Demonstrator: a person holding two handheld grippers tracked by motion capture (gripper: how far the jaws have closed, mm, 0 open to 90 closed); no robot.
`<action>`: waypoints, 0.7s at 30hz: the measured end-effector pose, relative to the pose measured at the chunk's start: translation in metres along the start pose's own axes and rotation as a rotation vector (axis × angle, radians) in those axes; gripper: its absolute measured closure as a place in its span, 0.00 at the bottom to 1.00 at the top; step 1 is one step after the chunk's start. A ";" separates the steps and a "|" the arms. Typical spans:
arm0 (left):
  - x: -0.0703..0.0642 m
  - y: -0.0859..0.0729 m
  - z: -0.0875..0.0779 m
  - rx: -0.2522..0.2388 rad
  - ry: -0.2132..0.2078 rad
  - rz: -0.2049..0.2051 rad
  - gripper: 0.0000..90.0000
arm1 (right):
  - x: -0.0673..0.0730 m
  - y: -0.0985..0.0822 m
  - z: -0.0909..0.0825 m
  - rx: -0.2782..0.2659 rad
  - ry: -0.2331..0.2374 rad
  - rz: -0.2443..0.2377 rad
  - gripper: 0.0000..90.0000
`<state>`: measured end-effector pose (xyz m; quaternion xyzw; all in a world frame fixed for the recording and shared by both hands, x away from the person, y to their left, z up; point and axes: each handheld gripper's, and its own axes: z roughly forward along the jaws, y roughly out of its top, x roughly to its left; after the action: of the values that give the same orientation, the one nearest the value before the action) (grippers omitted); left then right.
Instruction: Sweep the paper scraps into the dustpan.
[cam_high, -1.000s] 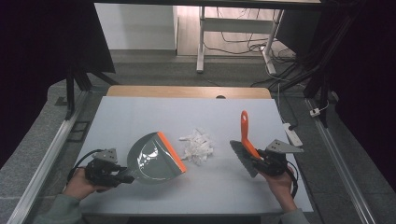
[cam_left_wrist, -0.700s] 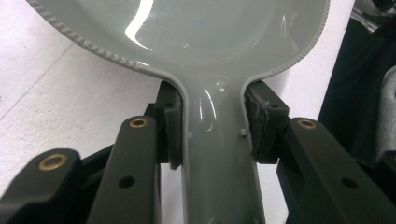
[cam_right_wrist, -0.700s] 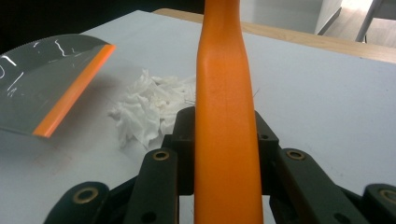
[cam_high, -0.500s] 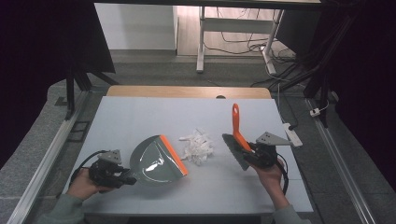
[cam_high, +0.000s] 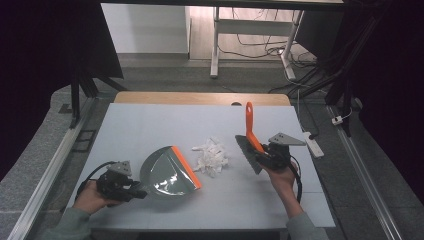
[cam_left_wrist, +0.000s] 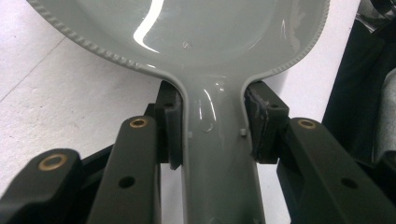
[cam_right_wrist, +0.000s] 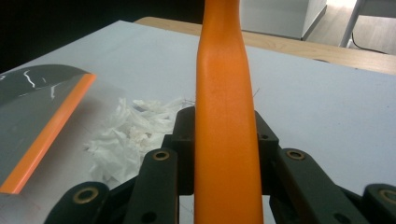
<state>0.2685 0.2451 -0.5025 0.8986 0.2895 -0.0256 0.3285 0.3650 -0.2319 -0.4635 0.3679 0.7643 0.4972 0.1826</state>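
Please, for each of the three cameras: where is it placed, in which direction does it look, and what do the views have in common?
High view: fixed above the person's side, looking forward and down on the table; both forearms and hands enter from below.
Left gripper view: rides the left gripper, looking along its jaws clamped on the dustpan handle.
Right gripper view: rides the right gripper, looking along the orange brush handle.
Shared: high and right gripper views both show the paper scraps beside the dustpan's orange lip.

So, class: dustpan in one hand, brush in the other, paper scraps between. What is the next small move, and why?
Probably sweep the brush leftward into the paper scraps. They lie between its bristles and the dustpan, whose orange lip faces them.
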 end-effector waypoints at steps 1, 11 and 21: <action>0.000 0.000 0.000 0.004 -0.004 0.004 0.69 | 0.000 0.000 0.002 0.005 -0.003 0.000 0.78; 0.003 -0.003 -0.001 0.013 -0.018 0.000 0.68 | 0.004 0.008 0.030 0.036 0.002 -0.012 0.78; 0.004 -0.006 0.000 0.047 -0.015 0.003 0.69 | 0.002 0.014 0.047 0.049 -0.011 -0.008 0.78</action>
<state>0.2685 0.2510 -0.5067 0.9064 0.2850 -0.0389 0.3094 0.3989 -0.1977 -0.4713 0.3721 0.7766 0.4754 0.1798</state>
